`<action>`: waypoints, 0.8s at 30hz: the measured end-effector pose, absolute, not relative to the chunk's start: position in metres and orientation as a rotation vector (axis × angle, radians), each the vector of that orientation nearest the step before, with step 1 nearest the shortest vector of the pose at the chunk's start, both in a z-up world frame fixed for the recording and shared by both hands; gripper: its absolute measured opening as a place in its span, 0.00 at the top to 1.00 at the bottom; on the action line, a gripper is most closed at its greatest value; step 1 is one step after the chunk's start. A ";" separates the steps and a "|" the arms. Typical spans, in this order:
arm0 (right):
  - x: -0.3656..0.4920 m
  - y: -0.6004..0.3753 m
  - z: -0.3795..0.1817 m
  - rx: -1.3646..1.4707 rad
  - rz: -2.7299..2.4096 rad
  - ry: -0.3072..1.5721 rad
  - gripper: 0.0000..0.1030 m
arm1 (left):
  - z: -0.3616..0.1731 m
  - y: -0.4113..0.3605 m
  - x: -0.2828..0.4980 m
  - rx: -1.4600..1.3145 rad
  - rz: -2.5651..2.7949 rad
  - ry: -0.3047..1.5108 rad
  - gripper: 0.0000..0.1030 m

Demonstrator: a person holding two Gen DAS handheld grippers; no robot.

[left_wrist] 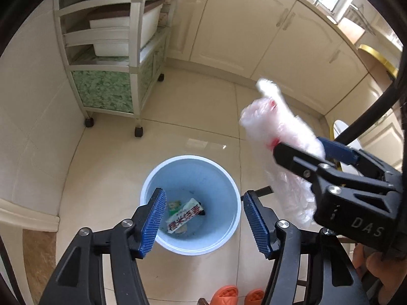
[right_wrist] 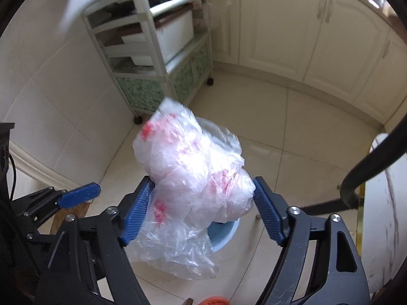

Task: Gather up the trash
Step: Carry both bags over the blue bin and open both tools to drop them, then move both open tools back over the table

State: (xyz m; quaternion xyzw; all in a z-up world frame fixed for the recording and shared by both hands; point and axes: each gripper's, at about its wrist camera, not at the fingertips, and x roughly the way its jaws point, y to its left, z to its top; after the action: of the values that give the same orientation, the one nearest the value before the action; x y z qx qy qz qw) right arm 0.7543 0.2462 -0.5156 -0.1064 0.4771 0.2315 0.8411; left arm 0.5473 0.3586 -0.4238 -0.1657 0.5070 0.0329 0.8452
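place: home kitchen | cues: cream cabinets (left_wrist: 254, 33), tiled floor (left_wrist: 198, 106), wheeled storage rack (left_wrist: 114, 50)

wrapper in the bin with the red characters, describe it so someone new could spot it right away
On the cream tiled floor, in front of the wheeled shelf cart, stands a round pale blue bin. At its bottom lies a flat white wrapper printed with large red characters. The smaller greenish scrap beside it has no such print.
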 end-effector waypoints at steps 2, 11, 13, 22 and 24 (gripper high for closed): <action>0.748 0.247 -0.501 -0.241 0.481 0.977 0.10 | -0.414 0.359 0.543 -0.350 0.083 1.040 0.43; 0.706 0.225 -0.397 -0.174 0.498 0.771 0.01 | -0.296 0.323 0.482 -0.284 0.096 0.785 0.41; 0.691 0.217 -0.371 -0.179 0.489 0.727 0.01 | -0.273 0.315 0.466 -0.255 0.115 0.744 0.40; 0.601 0.141 -0.244 -0.231 0.343 0.470 0.00 | -0.172 0.229 0.384 -0.129 0.038 0.500 0.27; 0.584 0.114 -0.222 -0.232 0.289 0.421 0.00 | -0.159 0.208 0.372 -0.113 0.009 0.468 0.26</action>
State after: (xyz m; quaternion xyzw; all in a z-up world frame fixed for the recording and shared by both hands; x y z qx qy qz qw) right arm 0.5835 0.1139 -0.2222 -0.1145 0.2077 0.1426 0.9609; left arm 0.3720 0.2081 -0.1589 -0.0560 0.2315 0.0045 0.9712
